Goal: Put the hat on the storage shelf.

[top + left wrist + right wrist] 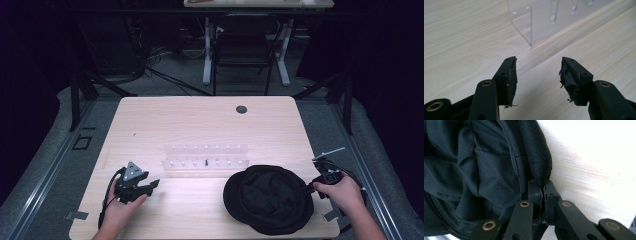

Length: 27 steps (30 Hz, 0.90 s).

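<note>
Black round fabric hat [268,199] lying crown-down at the near right of the pale wooden table [200,120], its edge pinched tight in the right gripper [543,192]. Left gripper [537,75] low over bare wood at the near left, jaws spread, holding nothing, just short of the clear acrylic rack [549,17].

High view above the table [150,125], looking forward; both gripper views close, perhaps sharing its wood.
</note>
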Each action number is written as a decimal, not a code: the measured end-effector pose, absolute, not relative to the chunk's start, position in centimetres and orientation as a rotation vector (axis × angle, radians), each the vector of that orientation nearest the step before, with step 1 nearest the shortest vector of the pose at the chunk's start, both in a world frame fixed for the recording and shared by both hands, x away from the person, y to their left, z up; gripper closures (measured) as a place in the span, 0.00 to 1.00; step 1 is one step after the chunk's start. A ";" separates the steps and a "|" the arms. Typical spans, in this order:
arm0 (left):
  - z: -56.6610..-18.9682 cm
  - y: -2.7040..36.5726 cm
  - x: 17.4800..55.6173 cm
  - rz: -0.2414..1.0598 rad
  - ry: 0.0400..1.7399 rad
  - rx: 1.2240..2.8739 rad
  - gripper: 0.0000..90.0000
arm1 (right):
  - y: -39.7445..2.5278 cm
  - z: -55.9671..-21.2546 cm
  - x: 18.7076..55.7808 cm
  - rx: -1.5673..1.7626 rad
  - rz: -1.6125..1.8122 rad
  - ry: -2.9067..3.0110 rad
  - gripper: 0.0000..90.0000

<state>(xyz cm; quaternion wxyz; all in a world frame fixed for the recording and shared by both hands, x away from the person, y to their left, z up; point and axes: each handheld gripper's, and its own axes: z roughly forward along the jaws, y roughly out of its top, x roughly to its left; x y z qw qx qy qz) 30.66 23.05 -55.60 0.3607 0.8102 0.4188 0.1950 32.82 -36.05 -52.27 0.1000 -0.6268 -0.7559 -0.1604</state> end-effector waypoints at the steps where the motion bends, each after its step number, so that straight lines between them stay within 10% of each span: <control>1: -55.6 23.1 30.7 0.502 1.078 2.091 0.52 | -36.0 -52.3 32.8 -1.851 -0.496 -2.222 0.97; 27: -55.6 23.1 30.6 0.500 1.083 2.086 0.52 | -36.5 -48.7 32.1 -1.755 -0.639 -2.082 0.98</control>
